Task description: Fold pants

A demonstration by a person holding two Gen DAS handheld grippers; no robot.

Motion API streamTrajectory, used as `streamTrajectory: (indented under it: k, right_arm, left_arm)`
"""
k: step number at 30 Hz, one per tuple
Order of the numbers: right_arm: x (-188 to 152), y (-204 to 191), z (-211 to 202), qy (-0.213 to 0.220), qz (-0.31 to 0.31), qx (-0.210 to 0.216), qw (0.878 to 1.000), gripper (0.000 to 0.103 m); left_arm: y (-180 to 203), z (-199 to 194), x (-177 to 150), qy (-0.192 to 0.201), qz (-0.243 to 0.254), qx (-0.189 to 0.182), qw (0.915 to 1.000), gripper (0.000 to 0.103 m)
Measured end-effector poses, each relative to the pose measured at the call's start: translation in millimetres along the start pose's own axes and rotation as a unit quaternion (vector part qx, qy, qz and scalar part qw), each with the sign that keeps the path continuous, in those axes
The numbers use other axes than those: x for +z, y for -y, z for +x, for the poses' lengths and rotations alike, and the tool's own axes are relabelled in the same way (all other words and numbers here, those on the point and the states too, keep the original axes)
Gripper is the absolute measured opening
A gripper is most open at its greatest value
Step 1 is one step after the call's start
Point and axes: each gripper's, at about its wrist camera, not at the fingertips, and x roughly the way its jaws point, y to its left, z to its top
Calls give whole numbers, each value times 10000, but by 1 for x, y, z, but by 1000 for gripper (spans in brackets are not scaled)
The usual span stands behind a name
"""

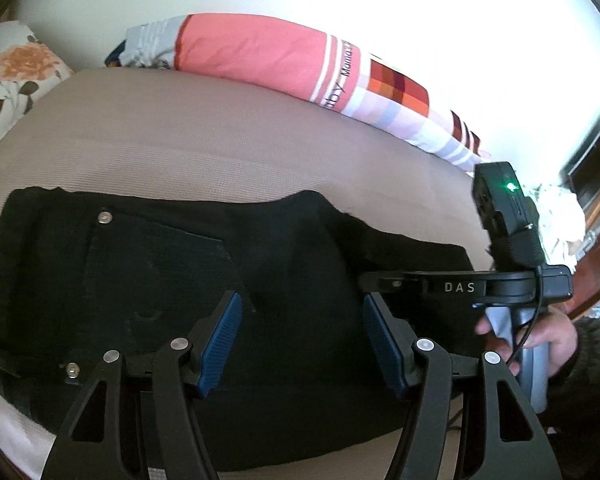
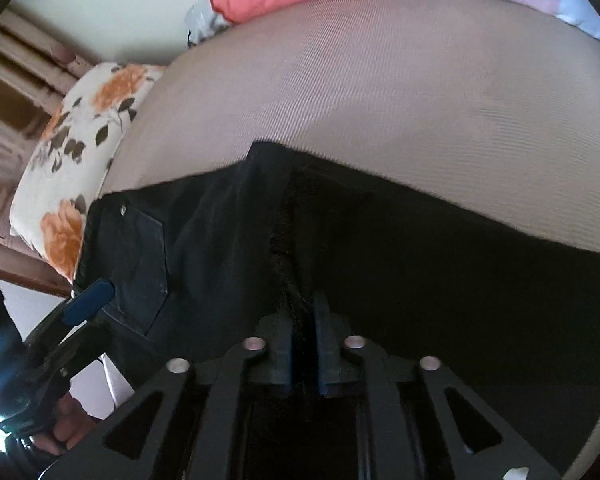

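Observation:
Black pants [image 1: 160, 280] lie folded lengthwise on the beige bed sheet [image 1: 220, 140], back pocket and rivets up. My left gripper [image 1: 302, 340] hovers over them, open wide, with nothing between its blue pads. To its right my right gripper [image 1: 366, 282] rests its tip on the pants, a hand [image 1: 548, 340] on its handle. In the right wrist view my right gripper [image 2: 306, 344] is down on the pants [image 2: 420, 280] at a frayed hem edge. Its pads stand a narrow gap apart with dark cloth in the gap. One left gripper pad [image 2: 90, 300] shows at the lower left.
A pink and checked pillow [image 1: 252, 56] lies along the far side of the bed by the white wall. A floral pillow [image 2: 80, 140] sits at the bed's left end. At the far right are white cloths [image 1: 560, 208] and a dark screen [image 1: 592, 168].

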Motion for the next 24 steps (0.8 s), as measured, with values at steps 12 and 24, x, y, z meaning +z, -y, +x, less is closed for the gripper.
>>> streamTrajectory:
  k: [12,24]
  right_arm:
    - [-31,27,-82,818,471,305,9951,43]
    - [-78,82,-104,1087,1460,429,9823,43]
  left_arm:
    - [11,38,0,-1042,-761,-1291,9832,64]
    - [3,96,5,-1958,-1554,-1543,9559,45]
